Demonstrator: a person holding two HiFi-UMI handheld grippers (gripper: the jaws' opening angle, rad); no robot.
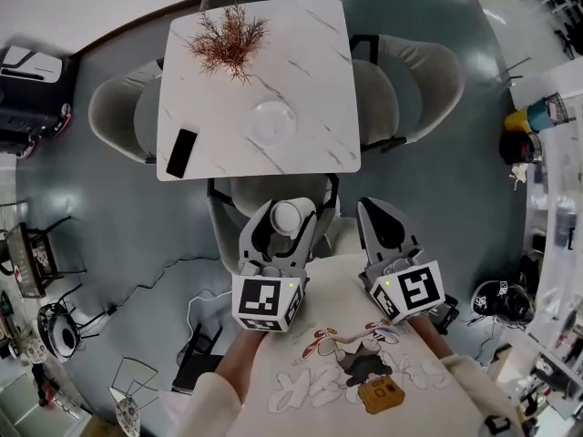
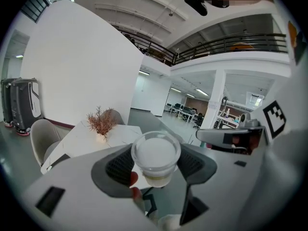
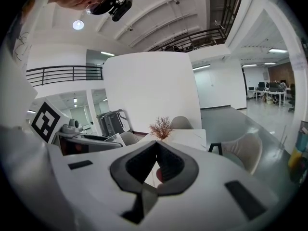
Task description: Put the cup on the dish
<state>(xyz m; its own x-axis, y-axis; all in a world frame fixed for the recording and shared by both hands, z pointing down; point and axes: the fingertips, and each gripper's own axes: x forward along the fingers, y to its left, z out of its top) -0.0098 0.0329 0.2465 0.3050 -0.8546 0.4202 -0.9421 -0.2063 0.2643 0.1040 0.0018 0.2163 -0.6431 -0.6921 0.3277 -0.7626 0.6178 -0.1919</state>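
Observation:
My left gripper (image 1: pixel 288 218) is shut on a clear plastic cup (image 1: pixel 286 217), held upright in the air short of the table. The same cup (image 2: pixel 155 158) sits squeezed between the dark pads in the left gripper view. A clear glass dish (image 1: pixel 272 123) lies on the white marble table (image 1: pixel 310 71), near its front middle. My right gripper (image 1: pixel 386 228) hangs beside the left one with its jaws closed and nothing between them; the right gripper (image 3: pixel 156 165) looks toward the table from a distance.
A dried reddish plant (image 1: pixel 228 39) stands at the table's far left, and a black phone (image 1: pixel 181 153) lies at its front left corner. Grey chairs (image 1: pixel 421 85) ring the table, one (image 1: pixel 264 197) directly below my grippers. Cables and gear lie on the floor at left.

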